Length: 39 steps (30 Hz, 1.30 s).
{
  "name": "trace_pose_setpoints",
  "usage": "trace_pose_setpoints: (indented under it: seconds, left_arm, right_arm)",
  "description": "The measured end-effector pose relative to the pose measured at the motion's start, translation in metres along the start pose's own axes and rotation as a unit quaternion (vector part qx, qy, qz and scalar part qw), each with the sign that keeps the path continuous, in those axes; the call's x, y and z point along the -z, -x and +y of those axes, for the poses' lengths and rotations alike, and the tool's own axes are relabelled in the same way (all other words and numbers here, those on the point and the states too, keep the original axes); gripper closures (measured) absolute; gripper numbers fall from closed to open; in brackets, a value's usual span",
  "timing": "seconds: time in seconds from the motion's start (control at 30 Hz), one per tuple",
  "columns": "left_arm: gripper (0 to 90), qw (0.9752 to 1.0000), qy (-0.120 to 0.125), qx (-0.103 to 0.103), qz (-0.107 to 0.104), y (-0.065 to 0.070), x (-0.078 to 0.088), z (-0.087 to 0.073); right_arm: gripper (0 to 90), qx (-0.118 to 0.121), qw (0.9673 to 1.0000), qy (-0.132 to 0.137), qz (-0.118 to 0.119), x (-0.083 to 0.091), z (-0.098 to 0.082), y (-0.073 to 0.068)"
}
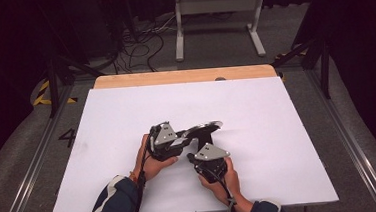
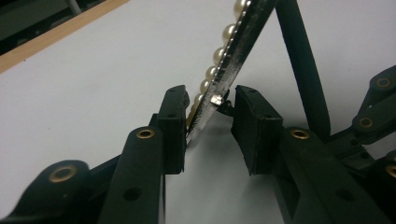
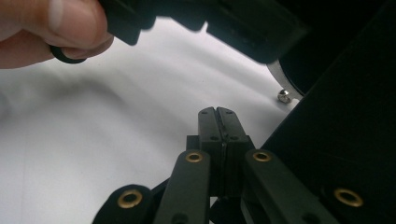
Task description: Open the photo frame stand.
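**Pearl-edged mirror held on edge at mid-table**

A person's two grippers meet over the white table (image 1: 127,120), working a small pearl-rimmed mirror (image 2: 233,56) that stands tilted on its stand. The left gripper (image 2: 210,121) straddles the mirror's lower edge with its jaws part spread: the left pad touches the rim, while the right pad stands just apart from it, so the hold looks loose and not yet a firm pinch. The right gripper (image 3: 217,126) has its jaws pressed together on nothing and sits just beside the mirror's dark back, near the left hand (image 3: 51,28). In the high view the mirror (image 1: 205,129) lies near the table's middle, between the two tools. To do this step well, the left jaws likely need to square up on the rim below the pearls and close evenly before any lift, lest the thin edge slip or twist; the right gripper could steady the stand
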State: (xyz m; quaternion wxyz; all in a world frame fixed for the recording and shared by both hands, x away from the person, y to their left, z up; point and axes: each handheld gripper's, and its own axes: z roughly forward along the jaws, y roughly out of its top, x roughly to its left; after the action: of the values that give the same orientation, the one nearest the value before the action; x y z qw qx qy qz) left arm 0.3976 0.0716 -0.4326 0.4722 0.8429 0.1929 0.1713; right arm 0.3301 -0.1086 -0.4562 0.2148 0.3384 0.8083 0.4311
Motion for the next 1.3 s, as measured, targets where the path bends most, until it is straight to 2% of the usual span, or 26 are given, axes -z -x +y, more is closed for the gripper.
trace_pose_setpoints:
  seconds: [0.17,0.2,0.33,0.47,0.53,0.57,0.67,0.8,1.0,1.3]
  left_arm:
    - [60.9,0.9998,-0.005,0.017,-0.003,-0.002,-0.007,-0.002]
    - [60.9,0.9996,-0.008,0.024,-0.009,-0.003,-0.010,-0.003]
    - [59.2,0.9994,-0.012,0.030,-0.015,-0.004,-0.014,-0.004]
    - [63.4,0.9991,-0.008,0.039,-0.018,-0.008,-0.016,-0.007]
    - [69.3,0.9981,-0.001,0.057,-0.023,-0.011,-0.017,-0.010]
    - [69.4,0.9978,-0.001,0.060,-0.027,-0.012,-0.017,-0.011]
    - [71.1,0.9990,-0.012,0.041,-0.016,-0.010,-0.015,-0.009]
    - [73.2,0.9994,-0.013,0.030,-0.012,-0.008,-0.014,-0.009]
    - [75.2,0.9996,-0.017,0.019,-0.009,-0.005,-0.013,-0.008]
    - [76.1,0.9998,-0.019,0.007,-0.007,-0.002,-0.012,-0.009]
  right_arm:
    - [90.0,-0.002,1.0000,-0.004,-0.002,0.000,0.000,-0.001]
    - [90.0,-0.004,1.0000,-0.005,0.002,0.000,0.000,-0.002]
    - [90.0,-0.022,0.9996,0.003,0.016,-0.003,0.002,-0.002]
    - [90.0,-0.030,0.9995,-0.003,0.011,-0.008,0.001,-0.002]
    - [90.0,-0.033,0.9993,-0.002,0.016,-0.008,0.001,-0.003]
    - [90.0,-0.033,0.9993,-0.005,0.015,-0.009,0.001,-0.003]
    - [90.0,-0.041,0.9991,-0.010,0.003,-0.007,0.000,0.000]
    - [90.0,-0.046,0.9988,-0.014,0.002,-0.003,-0.002,0.003]
    - [90.0,-0.045,0.9988,-0.018,-0.005,0.000,-0.004,0.005]
    - [90.0,-0.058,0.9981,-0.021,-0.005,0.005,-0.007,0.011]
